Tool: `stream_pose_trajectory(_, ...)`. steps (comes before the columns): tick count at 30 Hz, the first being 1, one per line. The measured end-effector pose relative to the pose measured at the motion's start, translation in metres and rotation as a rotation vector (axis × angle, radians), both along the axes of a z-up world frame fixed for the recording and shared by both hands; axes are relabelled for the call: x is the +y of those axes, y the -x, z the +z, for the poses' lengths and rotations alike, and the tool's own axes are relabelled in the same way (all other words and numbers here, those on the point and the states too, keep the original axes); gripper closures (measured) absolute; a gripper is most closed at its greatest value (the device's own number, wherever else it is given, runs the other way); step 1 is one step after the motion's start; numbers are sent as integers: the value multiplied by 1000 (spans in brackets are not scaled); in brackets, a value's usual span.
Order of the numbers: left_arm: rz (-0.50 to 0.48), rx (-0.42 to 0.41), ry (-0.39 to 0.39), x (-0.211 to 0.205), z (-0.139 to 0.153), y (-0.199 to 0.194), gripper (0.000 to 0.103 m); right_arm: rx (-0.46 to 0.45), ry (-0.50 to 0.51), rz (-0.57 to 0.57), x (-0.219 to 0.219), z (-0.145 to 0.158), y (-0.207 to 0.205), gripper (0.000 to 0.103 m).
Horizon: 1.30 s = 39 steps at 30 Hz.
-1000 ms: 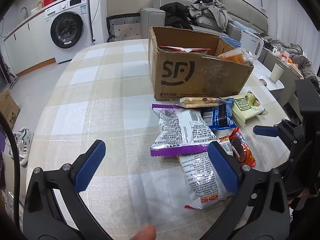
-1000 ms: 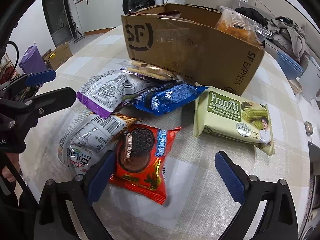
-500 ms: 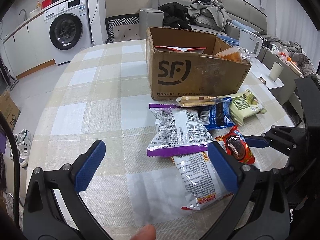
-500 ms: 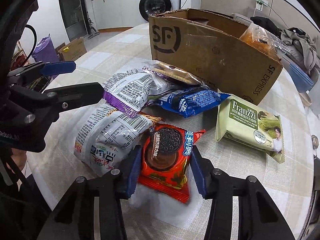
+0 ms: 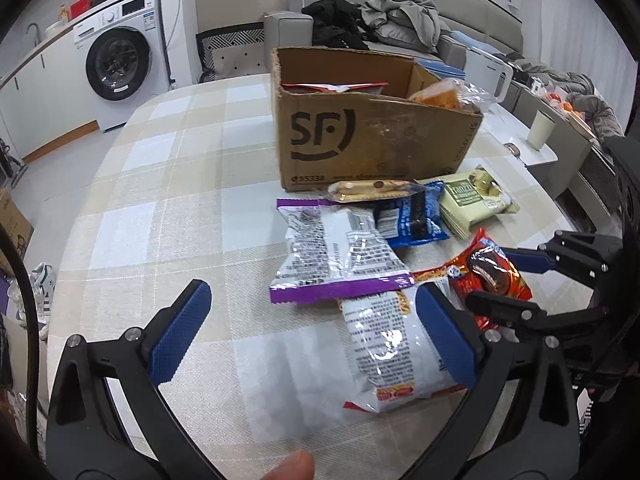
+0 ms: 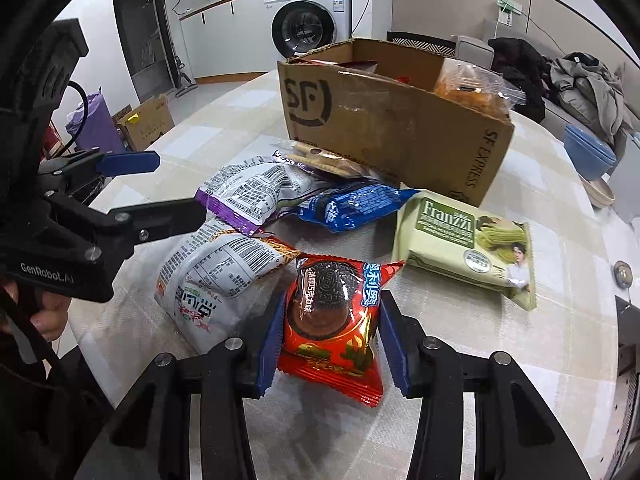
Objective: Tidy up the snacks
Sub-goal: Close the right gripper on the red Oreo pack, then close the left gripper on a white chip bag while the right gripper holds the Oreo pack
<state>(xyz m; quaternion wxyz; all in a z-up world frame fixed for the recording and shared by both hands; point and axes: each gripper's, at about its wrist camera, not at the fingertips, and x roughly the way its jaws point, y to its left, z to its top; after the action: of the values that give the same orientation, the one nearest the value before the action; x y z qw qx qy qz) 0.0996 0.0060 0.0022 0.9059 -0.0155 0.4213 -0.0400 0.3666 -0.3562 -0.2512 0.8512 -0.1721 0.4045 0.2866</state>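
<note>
From the left wrist, the left tongs (image 5: 310, 324) stand wide open and empty over the checked counter (image 5: 160, 216), with only a silver crisp bag (image 5: 394, 350) partly between their pads. Beyond lie a purple-edged bag (image 5: 336, 256) and the SF cardboard box (image 5: 372, 136), already holding a few packets — probably where the loose snacks go. At the right edge the right tongs (image 5: 496, 280) have the red Oreo packet (image 5: 490, 270).

From the right wrist, those tongs have just been closing, and both blue pads now press the packet's sides, its lower end between the pads. The green Franzzi pack (image 6: 464, 244) and blue packet (image 6: 352, 206) lie beyond — well short of the box.
</note>
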Motion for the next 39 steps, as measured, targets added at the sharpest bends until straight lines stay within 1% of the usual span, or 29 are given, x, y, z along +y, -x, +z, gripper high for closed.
stream_pose_trajectory(4, -34, -2, -9, -8, 2, 3, 1, -9, -5, -11, -5, 4, 0, 57)
stream_pose_trajectory(9, -98, 30, 22, -20, 2, 8, 1, -25, -9, -19, -7, 8, -1, 57)
stream_pose_trajectory(12, -123, 38, -6, -28, -1, 10, 1, -29, -14, -27, -12, 10, -2, 57)
stream_pose_trajectory(16, -168, 78, -24, -40, -11, 11, 1, -32, -18, -30, -13, 11, -4, 57)
stream_pose_trajectory(19, -191, 107, -53, -48, -19, 10, 1, -33, -18, -29, -13, 11, -2, 57)
stream_pose_trajectory(21, -203, 122, -55, -50, -25, 9, 3, -32, -18, -28, -12, 11, -2, 57)
stream_pose_trajectory(24, -219, 136, -38, -53, -29, 7, 8, -32, -18, -29, -12, 11, -2, 57)
stream_pose_trajectory(25, -223, 135, -29, -53, -29, 7, 12, -32, -17, -28, -10, 11, -3, 57)
stream_pose_trajectory(26, -226, 138, -18, -53, -30, 6, 15, -32, -18, -28, -10, 11, -3, 57)
stream_pose_trajectory(28, -239, 146, 6, -53, -31, 6, 27, -33, -17, -29, -10, 11, -3, 57)
stream_pose_trajectory(30, -245, 141, 13, -53, -30, 7, 33, -32, -18, -27, -10, 11, -3, 57)
stream_pose_trajectory(31, -244, 137, 12, -52, -29, 7, 38, -33, -17, -28, -10, 11, -3, 57)
stream_pose_trajectory(36, -245, 120, 28, -48, -27, 8, 50, -37, -20, -25, -10, 12, -1, 57)
stream_pose_trajectory(39, -241, 114, 39, -45, -25, 8, 53, -41, -26, -27, -11, 14, 0, 57)
